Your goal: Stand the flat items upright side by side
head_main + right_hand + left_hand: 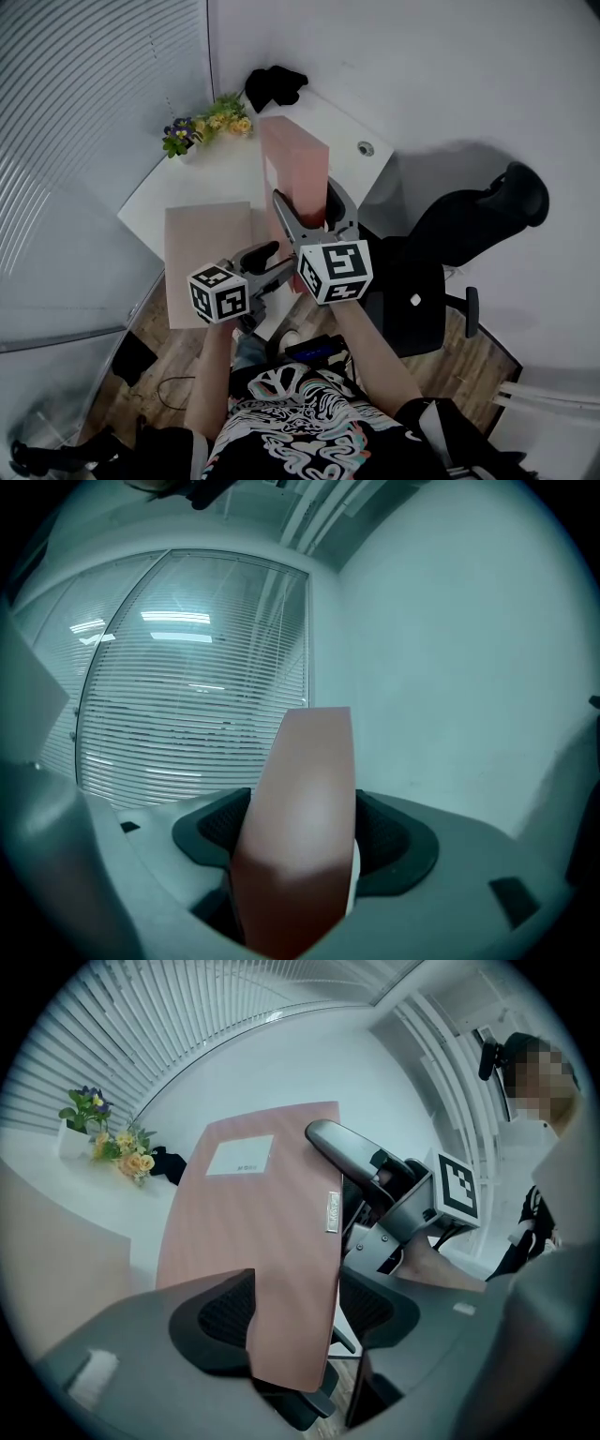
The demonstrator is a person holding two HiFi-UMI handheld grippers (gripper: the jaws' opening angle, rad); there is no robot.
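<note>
White desk (217, 171) (flat folder (206, 261), flowers (208, 126))

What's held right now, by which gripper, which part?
Right gripper is clamped on the upright pink folder across its narrow near edge. Left gripper only straddles its cover, pads not pressing.

Flowers (208, 122): desk's (211, 178) far-left corner
Black cloth (275, 86): far edge, near flowers
Office chair (469, 225): beyond desk's right edge
</note>
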